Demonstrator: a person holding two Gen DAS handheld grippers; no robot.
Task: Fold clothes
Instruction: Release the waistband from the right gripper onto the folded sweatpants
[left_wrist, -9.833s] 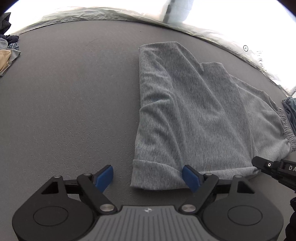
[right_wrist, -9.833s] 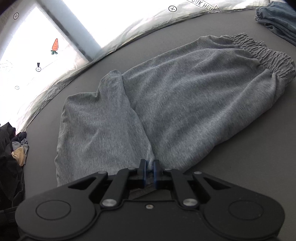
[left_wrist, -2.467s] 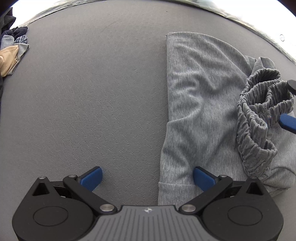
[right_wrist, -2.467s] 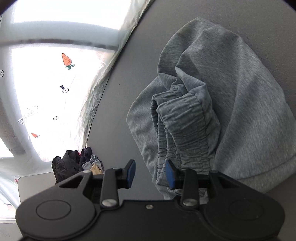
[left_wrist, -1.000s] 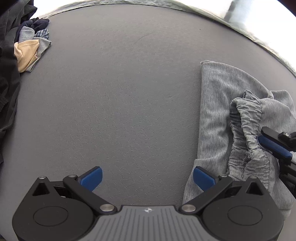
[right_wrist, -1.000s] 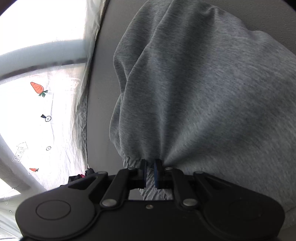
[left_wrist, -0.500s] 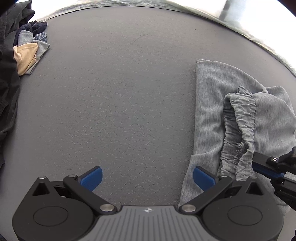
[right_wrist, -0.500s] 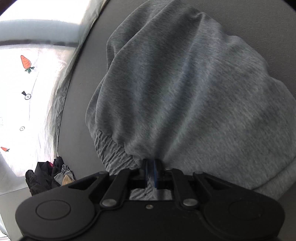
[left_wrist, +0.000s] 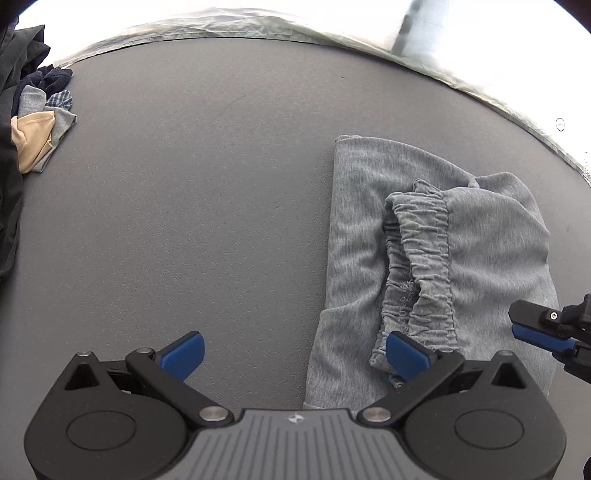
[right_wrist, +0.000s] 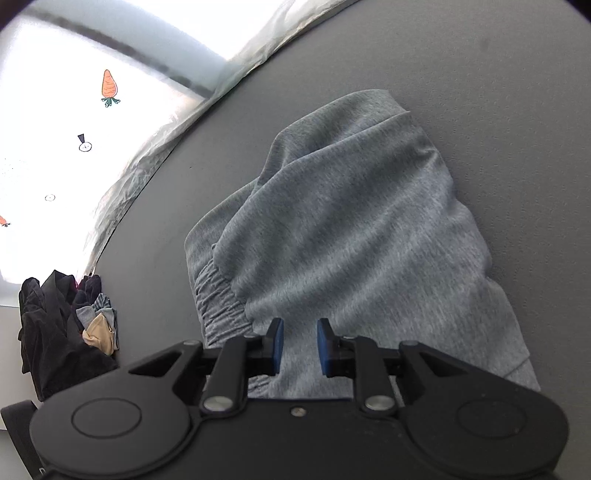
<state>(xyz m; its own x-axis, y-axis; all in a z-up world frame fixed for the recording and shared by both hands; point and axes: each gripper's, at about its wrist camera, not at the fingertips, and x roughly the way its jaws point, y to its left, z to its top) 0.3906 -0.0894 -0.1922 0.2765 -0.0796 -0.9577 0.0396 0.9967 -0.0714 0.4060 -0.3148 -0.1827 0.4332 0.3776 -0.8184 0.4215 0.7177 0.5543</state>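
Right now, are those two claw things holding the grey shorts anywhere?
No, nothing is held. The right gripper is open, its jaws apart just above the shorts near the waistband. The left gripper is wide open beside them.

A dark grey tabletop with a finely pebbled surface fills most of both views. At its far left edge lies a heap of clothes: black garments, a navy piece, a blue checked piece, a grey piece and a tan one on the near side, all touching in 1 pile. The same heap shows in the right wrist view. Crinkled clear plastic sheeting runs along the far rim. Beyond it, bright white panes carry 1 whole orange carrot sticker and small round markers
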